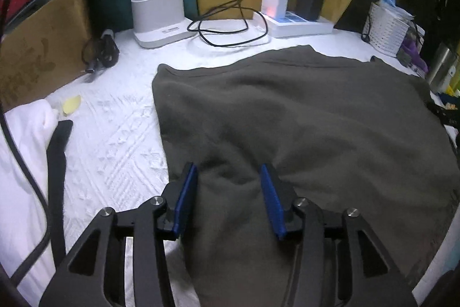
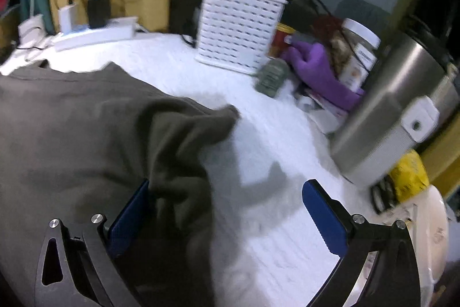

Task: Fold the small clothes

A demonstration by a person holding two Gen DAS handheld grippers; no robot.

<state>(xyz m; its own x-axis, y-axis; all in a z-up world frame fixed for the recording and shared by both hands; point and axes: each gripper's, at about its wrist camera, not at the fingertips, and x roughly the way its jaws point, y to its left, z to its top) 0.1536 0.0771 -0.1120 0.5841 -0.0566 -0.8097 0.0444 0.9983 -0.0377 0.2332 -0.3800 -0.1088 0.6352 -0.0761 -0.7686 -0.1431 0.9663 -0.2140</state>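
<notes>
Dark olive fleece garment (image 1: 302, 117) spread on white surface (image 1: 115, 111), near white basket (image 2: 238, 30). Left gripper (image 1: 228, 171) parted, straddling raised fold. Right gripper (image 2: 227, 189) wide open over hem corner. Soft, limp, light; best pinched at edge corners.

Cloth (image 1: 302, 117) lies on the sheet (image 1: 115, 128) before me; power strip (image 1: 299, 23) behind it, basket (image 2: 238, 30) to its right.

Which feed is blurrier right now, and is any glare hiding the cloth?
Right wrist view: motion-smeared, the white basket and steel flask streaked, a soft shadow on the white cover beside the grey cloth. Left wrist view: sharp; grey cloth evenly lit, no glare, edges bent by the fisheye.
</notes>
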